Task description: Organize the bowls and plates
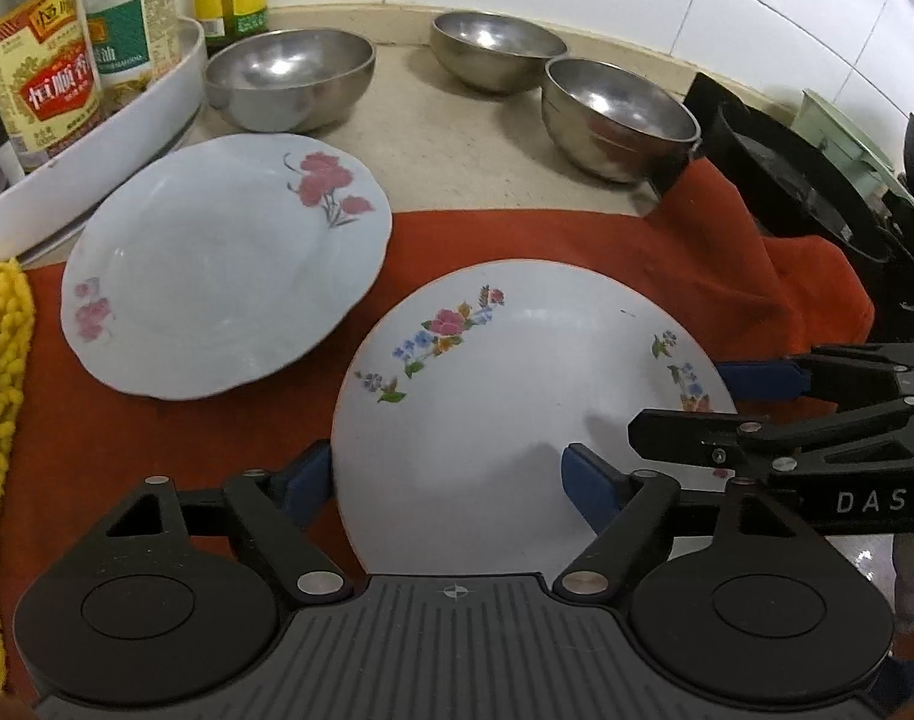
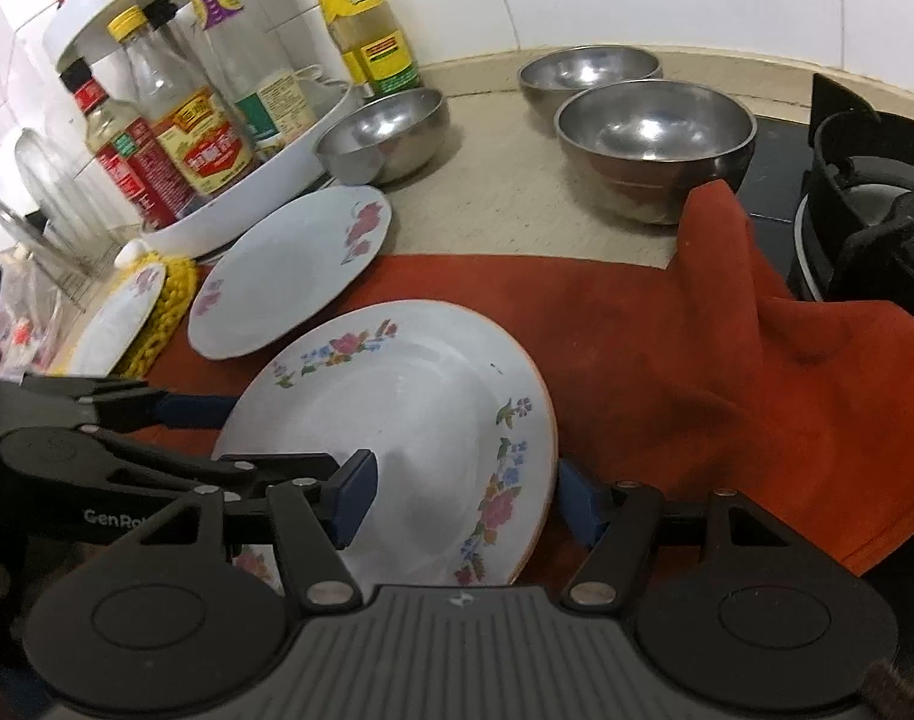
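Observation:
A white plate with small coloured flowers (image 1: 505, 396) (image 2: 408, 420) lies on the red cloth (image 1: 547, 240) (image 2: 667, 348). My left gripper (image 1: 450, 480) is open, its fingers straddling the plate's left rim; it shows in the right wrist view (image 2: 276, 438). My right gripper (image 2: 463, 498) is open, straddling the right rim; it shows in the left wrist view (image 1: 685, 402). A pale blue plate with pink flowers (image 1: 228, 264) (image 2: 294, 270) lies behind to the left. Three steel bowls (image 1: 288, 78) (image 1: 496, 48) (image 1: 619, 114) stand on the counter.
A white turntable rack (image 1: 96, 138) (image 2: 252, 204) with sauce bottles stands at the left. A yellow knitted mat (image 1: 0, 384) (image 2: 162, 312) holds another plate (image 2: 117, 324). A black gas stove (image 1: 829, 192) (image 2: 871, 216) is at the right. White tiled wall behind.

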`<state>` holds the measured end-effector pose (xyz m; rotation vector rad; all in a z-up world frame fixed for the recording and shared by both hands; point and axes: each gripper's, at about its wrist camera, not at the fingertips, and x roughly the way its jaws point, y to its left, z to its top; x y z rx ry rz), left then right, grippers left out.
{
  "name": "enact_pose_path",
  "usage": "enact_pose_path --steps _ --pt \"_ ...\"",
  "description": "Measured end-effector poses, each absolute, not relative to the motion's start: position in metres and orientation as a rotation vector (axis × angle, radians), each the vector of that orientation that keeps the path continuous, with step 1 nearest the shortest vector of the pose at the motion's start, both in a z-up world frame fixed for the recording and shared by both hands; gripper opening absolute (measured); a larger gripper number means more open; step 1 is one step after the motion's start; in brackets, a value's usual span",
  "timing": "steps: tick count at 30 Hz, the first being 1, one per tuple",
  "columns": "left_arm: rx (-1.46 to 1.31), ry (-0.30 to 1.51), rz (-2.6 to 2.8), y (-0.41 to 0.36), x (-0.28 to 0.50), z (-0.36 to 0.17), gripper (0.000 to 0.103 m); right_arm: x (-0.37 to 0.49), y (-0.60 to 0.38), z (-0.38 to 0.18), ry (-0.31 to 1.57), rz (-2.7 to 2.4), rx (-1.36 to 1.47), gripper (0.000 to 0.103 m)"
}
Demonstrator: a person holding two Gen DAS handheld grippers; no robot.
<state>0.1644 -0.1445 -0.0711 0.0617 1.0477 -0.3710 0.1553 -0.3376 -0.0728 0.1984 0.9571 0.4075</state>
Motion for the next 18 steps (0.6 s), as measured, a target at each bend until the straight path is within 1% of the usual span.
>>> enact_pose_path --steps 5,7,9,12,14,17,18 --pt "0.046 1.053 -0.402 -0.136 0.155 -0.066 0.085 0.152 -0.34 -0.066 0.975 0.437 0.221 0.061" --pt "0.033 1.056 -0.407 -0.133 0.156 -0.068 0.082 0.153 -0.341 -0.066 0.982 0.448 0.22 0.061" --pt "0.019 1.063 -0.398 -0.128 0.158 -0.07 0.076 0.156 -0.342 -0.069 0.997 0.45 0.208 0.06" --pt "0.009 1.039 -0.356 -0.118 0.157 -0.068 0.08 0.158 -0.344 -0.062 0.939 0.419 0.156 0.06" --pt "-0.009 1.015 -0.31 -0.107 0.157 -0.062 0.081 0.162 -0.345 -0.055 0.901 0.41 0.138 0.06" --pt "-0.046 0.979 -0.23 -0.09 0.161 -0.054 0.085 0.172 -0.341 -0.047 0.862 0.431 0.121 0.06" --pt "-0.058 0.968 -0.203 -0.085 0.162 -0.051 0.085 0.176 -0.338 -0.045 0.851 0.445 0.117 0.06"
